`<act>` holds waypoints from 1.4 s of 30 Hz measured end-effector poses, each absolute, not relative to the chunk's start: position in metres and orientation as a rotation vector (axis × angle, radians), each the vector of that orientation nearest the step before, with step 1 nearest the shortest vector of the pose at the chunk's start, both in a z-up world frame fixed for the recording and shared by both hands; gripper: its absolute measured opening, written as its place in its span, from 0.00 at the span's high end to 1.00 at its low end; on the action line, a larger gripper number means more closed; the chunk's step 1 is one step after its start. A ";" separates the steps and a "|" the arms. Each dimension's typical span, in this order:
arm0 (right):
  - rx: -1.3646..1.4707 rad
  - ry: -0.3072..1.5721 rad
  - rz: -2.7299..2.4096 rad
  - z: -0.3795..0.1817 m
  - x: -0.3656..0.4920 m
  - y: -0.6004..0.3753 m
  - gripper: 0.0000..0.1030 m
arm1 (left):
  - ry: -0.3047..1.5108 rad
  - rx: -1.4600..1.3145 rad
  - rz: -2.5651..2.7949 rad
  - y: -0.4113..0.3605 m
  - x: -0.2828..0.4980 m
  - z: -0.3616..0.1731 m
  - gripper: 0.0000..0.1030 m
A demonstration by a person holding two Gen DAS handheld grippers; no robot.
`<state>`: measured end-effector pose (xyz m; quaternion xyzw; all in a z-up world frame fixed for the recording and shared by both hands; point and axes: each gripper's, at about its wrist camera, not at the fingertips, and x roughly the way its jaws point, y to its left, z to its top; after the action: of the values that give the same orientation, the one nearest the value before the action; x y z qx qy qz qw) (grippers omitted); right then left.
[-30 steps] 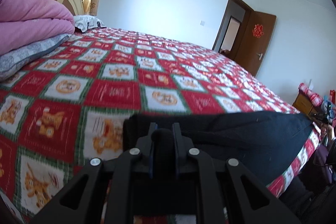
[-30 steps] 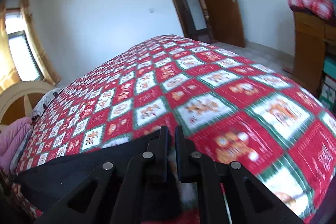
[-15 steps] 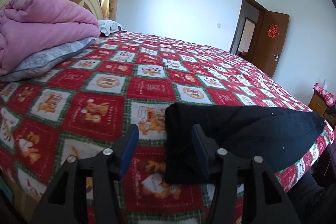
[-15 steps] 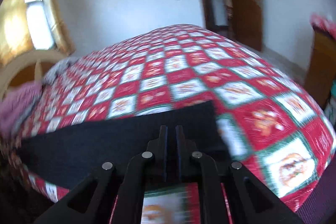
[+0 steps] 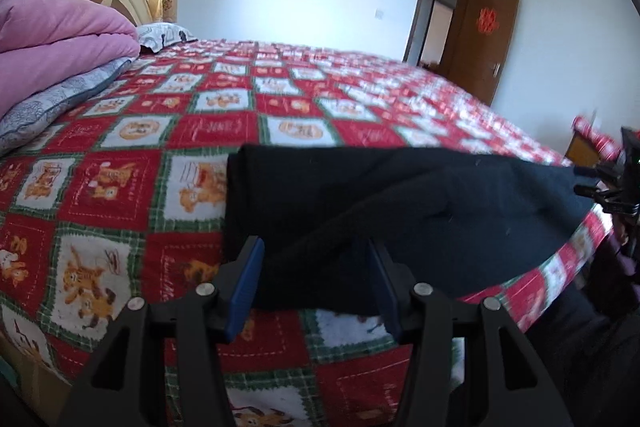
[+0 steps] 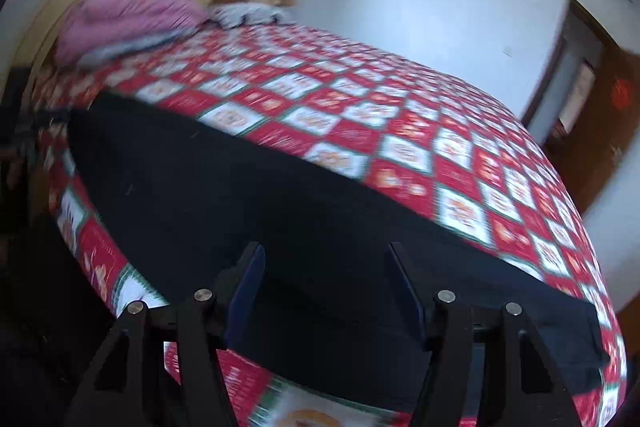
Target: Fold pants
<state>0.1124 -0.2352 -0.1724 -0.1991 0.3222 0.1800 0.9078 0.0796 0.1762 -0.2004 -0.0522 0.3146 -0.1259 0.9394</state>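
- Now the black pants (image 5: 400,211) lie flat in a long strip along the near edge of the red patchwork bedspread (image 5: 208,123), running from 9 o'clock to 3 o'clock.
- The left gripper (image 5: 316,279) stands spread wide at the strip's left end; nothing is pinched.
- The right gripper (image 6: 326,283), its jaws just opening, hovers over the cloth without pressing it.
- A pink quilt (image 5: 52,47) sits at 10 o'clock.
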 end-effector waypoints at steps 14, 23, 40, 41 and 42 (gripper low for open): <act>-0.661 0.693 0.402 -0.231 0.131 -0.177 0.39 | 0.664 -0.070 -0.234 0.177 0.085 -0.207 0.78; -0.593 0.733 0.402 -0.230 0.145 -0.173 0.96 | 0.641 -0.010 -0.189 0.174 0.090 -0.193 0.88; -0.615 0.761 0.457 -0.235 0.096 -0.172 0.97 | 0.626 -0.008 -0.234 0.197 0.083 -0.211 0.88; -0.615 0.767 0.454 -0.239 0.095 -0.172 0.97 | 0.623 0.002 -0.234 0.197 0.082 -0.210 0.88; -0.616 0.768 0.449 -0.243 0.095 -0.171 0.97 | 0.621 0.008 -0.236 0.197 0.082 -0.210 0.88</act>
<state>0.0953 -0.1711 -0.2425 -0.2931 0.3657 0.2137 0.8571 0.0816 0.1971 -0.2096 0.0039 0.3048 -0.1159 0.9453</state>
